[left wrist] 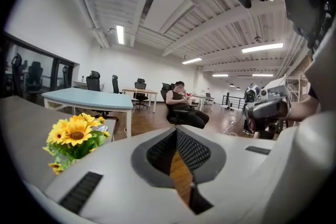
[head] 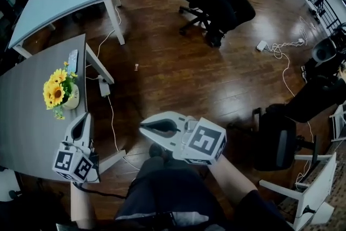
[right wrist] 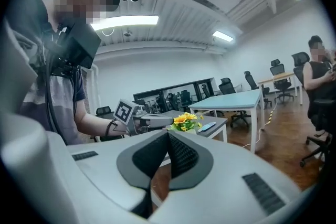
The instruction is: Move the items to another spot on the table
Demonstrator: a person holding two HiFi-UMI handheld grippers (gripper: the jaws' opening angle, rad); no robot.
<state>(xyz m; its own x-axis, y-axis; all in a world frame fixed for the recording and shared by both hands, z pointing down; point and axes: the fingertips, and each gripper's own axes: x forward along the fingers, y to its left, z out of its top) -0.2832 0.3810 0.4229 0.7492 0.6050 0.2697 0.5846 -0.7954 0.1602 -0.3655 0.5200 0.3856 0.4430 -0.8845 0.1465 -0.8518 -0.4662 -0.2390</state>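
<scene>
Dark wood floor (head: 178,62), with the grey table (head: 32,116) at left. On the table near its right edge stood the sunflower pot (head: 60,93), with the remote (head: 72,60) lying beyond it. The left gripper (head: 81,126) hovered over the table's near edge, just short of the pot, fingers (left wrist: 191,149) pressed together, empty. The right gripper (head: 160,128) hung above the floor, off the table, fingers (right wrist: 181,157) likewise together on nothing.

Only the sunflower pot (head: 66,96) and remote (head: 72,60) stand on the grey table (head: 27,116), bare tabletop all round them
</scene>
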